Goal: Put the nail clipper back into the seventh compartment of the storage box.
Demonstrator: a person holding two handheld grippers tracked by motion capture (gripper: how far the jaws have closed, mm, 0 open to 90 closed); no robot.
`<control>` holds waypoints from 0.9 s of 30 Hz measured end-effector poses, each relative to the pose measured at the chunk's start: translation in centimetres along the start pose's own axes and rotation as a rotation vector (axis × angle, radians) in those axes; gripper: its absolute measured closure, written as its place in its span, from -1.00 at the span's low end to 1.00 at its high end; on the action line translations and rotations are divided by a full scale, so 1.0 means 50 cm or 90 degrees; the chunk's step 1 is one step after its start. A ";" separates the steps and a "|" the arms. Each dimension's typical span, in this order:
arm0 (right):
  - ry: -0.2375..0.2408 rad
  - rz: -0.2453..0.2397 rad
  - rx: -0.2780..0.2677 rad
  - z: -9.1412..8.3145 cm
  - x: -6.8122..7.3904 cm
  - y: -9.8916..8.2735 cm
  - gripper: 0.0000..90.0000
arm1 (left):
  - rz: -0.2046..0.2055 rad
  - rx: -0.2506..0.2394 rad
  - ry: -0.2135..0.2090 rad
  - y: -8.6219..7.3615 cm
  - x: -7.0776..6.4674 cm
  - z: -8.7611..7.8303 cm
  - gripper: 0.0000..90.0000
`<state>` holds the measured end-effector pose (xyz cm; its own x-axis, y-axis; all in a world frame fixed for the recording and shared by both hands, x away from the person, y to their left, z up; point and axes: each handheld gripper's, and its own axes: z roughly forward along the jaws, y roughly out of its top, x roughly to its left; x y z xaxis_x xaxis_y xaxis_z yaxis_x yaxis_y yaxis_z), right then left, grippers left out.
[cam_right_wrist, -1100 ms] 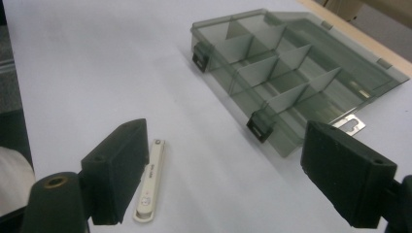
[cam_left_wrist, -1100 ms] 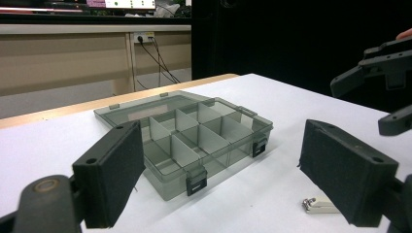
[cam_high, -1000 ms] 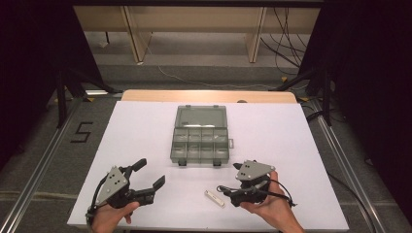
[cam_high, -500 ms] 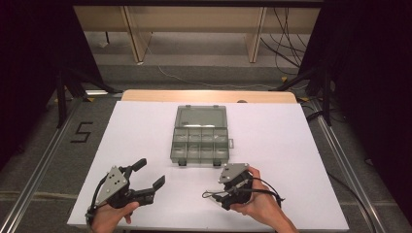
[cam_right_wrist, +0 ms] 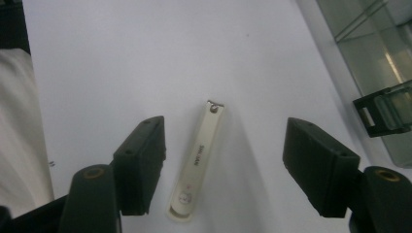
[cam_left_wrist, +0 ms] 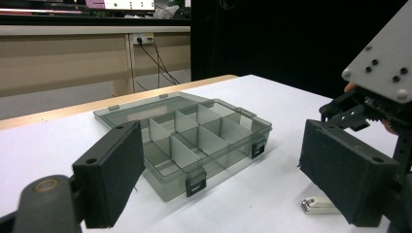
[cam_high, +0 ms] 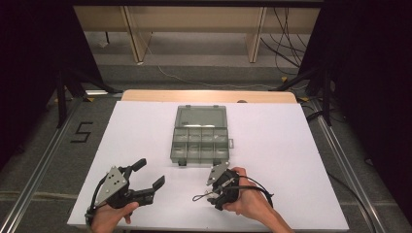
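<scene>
**Right gripper lines up over the nail clipper**

The right gripper (cam_right_wrist: 223,170) hovers with jaws spread wide, the nail clipper (cam_right_wrist: 197,165) lying flat on the white table (cam_high: 291,145) between them, a little nearer one pad. Just beyond sits the open compartment box (cam_high: 200,141), empty by the look of it. The left gripper (cam_high: 148,177) rests low, jaws apart too, holding nothing. The danger: that slim, flat clipper could skid or pop free if the pads close off-centre.

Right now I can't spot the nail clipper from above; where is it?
The nail clipper lies flat on the white table between the open right tongs, untouched, just in front of the compartment box, toward its right corner.
</scene>
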<state>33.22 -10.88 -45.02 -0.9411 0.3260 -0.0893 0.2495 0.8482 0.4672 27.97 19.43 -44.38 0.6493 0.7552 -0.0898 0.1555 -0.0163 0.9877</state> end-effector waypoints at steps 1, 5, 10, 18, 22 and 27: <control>0.003 -0.001 0.005 0.002 -0.001 0.001 -0.22 | 0.000 0.000 0.000 0.000 0.000 0.000 -0.65; 0.026 0.000 0.020 0.008 0.000 0.009 -0.13 | 0.001 -0.004 -0.003 -0.001 0.000 0.002 -0.65; 0.039 0.003 0.043 0.017 0.000 0.019 0.01 | 0.000 0.001 -0.001 0.000 0.000 0.000 -0.65; 0.047 0.004 0.075 0.027 -0.006 0.020 0.25 | 0.001 0.000 -0.002 0.000 0.000 0.001 -0.65; 0.054 0.009 0.080 0.029 -0.006 0.020 0.30 | 0.001 -0.002 -0.003 -0.001 0.000 0.002 -0.65; 0.053 0.013 0.094 0.034 -0.005 0.023 0.44 | 0.002 0.001 -0.001 0.000 0.000 0.001 -0.65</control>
<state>34.12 -9.27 -45.98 -0.9496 0.3134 -0.0042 0.2942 0.8959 0.3328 28.02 19.39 -44.38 0.6512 0.7539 -0.0867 0.1544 -0.0197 0.9878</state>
